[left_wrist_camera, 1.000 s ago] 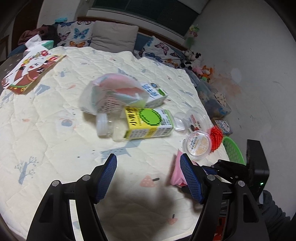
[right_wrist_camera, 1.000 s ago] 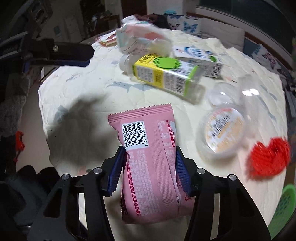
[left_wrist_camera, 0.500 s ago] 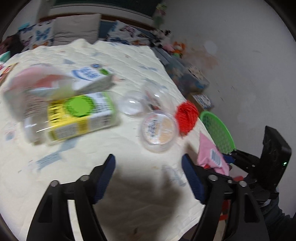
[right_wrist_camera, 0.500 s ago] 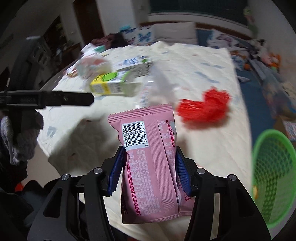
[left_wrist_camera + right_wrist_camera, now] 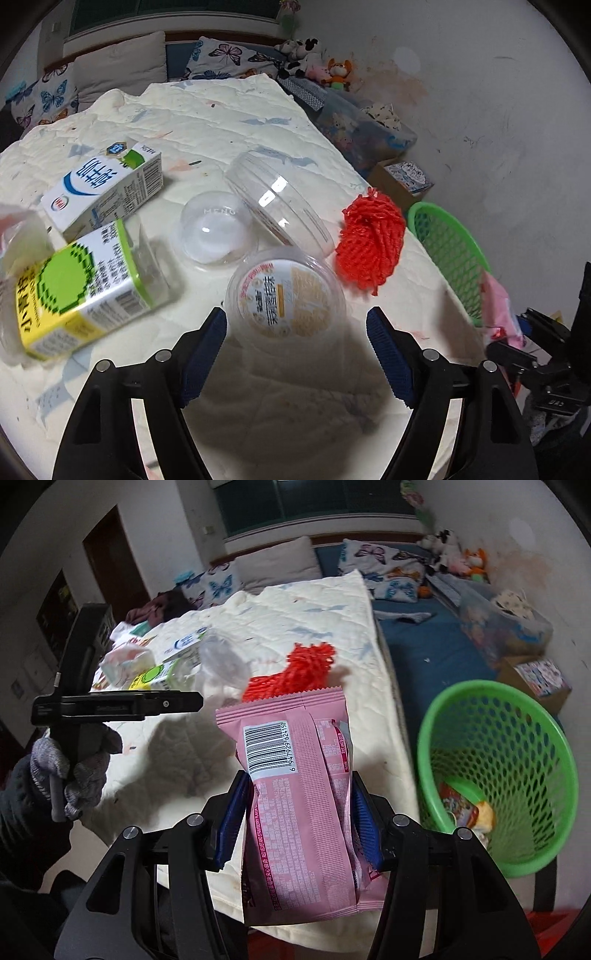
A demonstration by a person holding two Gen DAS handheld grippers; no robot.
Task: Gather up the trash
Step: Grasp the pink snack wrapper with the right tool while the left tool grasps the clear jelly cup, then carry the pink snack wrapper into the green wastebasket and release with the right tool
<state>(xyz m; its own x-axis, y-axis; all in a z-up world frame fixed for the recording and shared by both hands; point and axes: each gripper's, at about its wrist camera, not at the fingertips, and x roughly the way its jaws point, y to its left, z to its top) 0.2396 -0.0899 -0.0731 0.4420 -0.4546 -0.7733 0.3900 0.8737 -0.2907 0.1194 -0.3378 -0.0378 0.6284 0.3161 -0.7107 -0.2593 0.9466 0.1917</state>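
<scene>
My right gripper (image 5: 299,812) is shut on a pink snack wrapper (image 5: 295,794) and holds it over the table's edge, left of the green mesh basket (image 5: 498,760), which holds some trash. My left gripper (image 5: 295,347) is open and empty, just in front of a round plastic tub with a yellow label (image 5: 284,295). A red mesh net (image 5: 369,240) lies right of the tub. The wrapper (image 5: 498,306) and the basket (image 5: 450,251) also show at the right of the left wrist view.
On the quilted table (image 5: 221,110) lie a clear dome lid (image 5: 218,232), a clear plastic cup (image 5: 277,206), a yellow-green carton (image 5: 81,288) and a white-blue carton (image 5: 103,192). Boxes (image 5: 402,177) and soft toys (image 5: 314,62) line the wall.
The right gripper has swung right with the wrapper, from over the table to beside the green basket. The left gripper has moved right, toward the labelled tub.
</scene>
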